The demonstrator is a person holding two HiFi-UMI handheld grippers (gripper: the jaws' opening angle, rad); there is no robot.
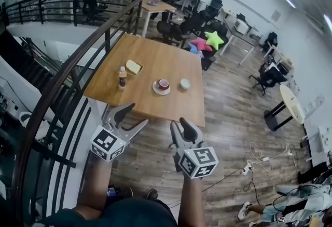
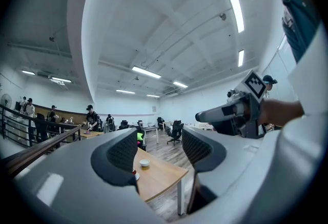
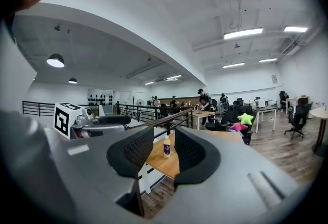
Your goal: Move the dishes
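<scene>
Short of table point(image 1: 155, 106) edge, left gripper point(image 1: 134, 115), right gripper point(image 1: 180, 126), jaws apart, over floor point(image 1: 155, 161).

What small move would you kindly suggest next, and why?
Probably advance both toward the rectangular wooden table: the left claw and right claw hang open and empty short of its near edge, while the red cup on a white saucer and the small white bowl sit untouched.

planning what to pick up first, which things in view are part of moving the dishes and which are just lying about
For the job: red cup, saucer under it, small white bowl, yellow dish (kind unclear).
Just lying about: bottle, green star cushion.
</scene>
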